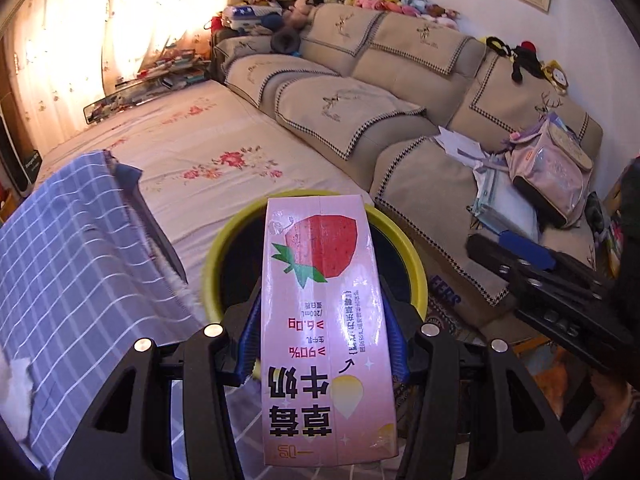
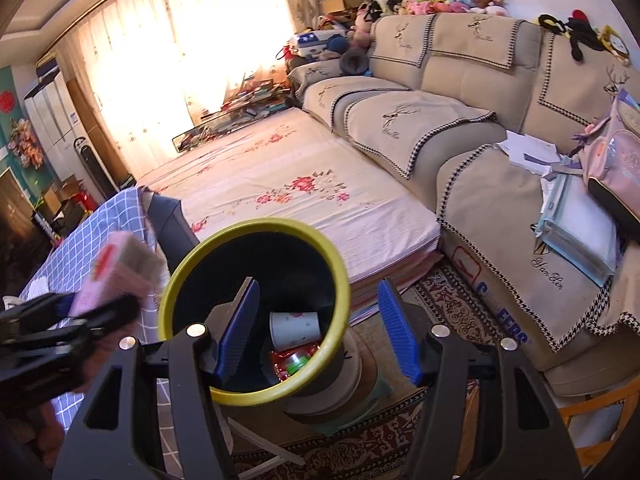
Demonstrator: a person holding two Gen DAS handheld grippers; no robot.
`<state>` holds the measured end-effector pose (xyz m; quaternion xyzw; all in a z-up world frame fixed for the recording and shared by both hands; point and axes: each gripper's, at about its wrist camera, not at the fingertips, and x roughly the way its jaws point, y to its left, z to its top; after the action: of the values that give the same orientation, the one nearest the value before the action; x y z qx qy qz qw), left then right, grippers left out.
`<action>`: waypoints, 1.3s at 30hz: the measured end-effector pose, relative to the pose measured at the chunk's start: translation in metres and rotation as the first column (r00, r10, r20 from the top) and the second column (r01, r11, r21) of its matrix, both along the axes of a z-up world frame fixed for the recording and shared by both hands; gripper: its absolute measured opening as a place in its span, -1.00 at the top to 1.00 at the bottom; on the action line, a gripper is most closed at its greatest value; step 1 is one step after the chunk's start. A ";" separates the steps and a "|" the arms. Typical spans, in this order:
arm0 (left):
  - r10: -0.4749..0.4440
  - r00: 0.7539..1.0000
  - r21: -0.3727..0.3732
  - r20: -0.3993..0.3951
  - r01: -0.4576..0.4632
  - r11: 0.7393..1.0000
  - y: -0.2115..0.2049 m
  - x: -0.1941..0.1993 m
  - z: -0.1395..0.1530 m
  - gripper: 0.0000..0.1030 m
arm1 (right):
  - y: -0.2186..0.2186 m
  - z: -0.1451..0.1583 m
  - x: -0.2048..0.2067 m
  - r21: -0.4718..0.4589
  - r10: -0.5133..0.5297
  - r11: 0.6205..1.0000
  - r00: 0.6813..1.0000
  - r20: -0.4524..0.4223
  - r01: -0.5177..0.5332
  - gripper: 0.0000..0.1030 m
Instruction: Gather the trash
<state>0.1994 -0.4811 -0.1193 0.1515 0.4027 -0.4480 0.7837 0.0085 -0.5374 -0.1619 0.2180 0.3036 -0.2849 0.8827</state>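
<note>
Two claws in play. Left claw point(image 1: 324, 344) pinching pink strawberry milk carton point(image 1: 326, 320) lengthwise, frame centre, nose over yellow-rimmed bin point(image 2: 256, 312) for clean drop. Right claw point(image 2: 316, 332) spread, empty, over bin mouth; paper cup point(image 2: 295, 328), red wrapper point(image 2: 294, 360) already inside.

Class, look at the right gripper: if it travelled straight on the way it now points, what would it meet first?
Most likely the yellow-rimmed bin. The right gripper is empty and aims into the bin's mouth, above the paper cup; depth is uncertain, so its near rim could come first.
</note>
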 end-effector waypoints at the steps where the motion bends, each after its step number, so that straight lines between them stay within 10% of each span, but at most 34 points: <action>1: -0.003 1.000 0.011 -0.005 0.003 1.000 -0.010 0.005 -0.006 0.00 | -0.001 0.001 -0.002 -0.002 -0.005 1.000 1.000 0.003 0.005 -0.14; 9: 0.035 0.999 0.089 -0.032 -0.032 0.996 -0.058 0.042 -0.048 -0.02 | -0.004 0.005 -0.007 -0.006 -0.018 1.000 1.000 0.008 0.019 -0.16; 13: 0.064 0.998 0.075 -0.004 -0.064 0.995 -0.061 0.052 -0.048 -0.70 | -0.006 0.003 -0.004 -0.002 -0.017 1.000 1.000 -0.002 0.017 -0.21; 26: 0.186 0.976 -0.217 0.115 -0.158 0.963 0.057 0.020 0.057 -0.91 | 0.004 0.009 0.003 -0.009 0.008 1.000 1.000 0.007 -0.008 -0.22; 34: 0.392 0.887 -0.413 0.244 -0.271 0.869 0.214 -0.011 0.131 -0.91 | 0.052 0.023 0.035 -0.040 0.145 0.989 0.989 0.006 -0.145 -0.25; 39: 0.563 0.775 -0.450 0.287 -0.409 0.794 0.323 -0.018 0.147 -0.91 | 0.100 0.032 0.069 -0.062 0.272 0.960 0.962 -0.008 -0.272 -0.25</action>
<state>0.1815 -0.1577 0.0277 -0.0173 0.1663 -0.2506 0.9535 0.0776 -0.4370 -0.1302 0.1469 0.3212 -0.1703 0.9199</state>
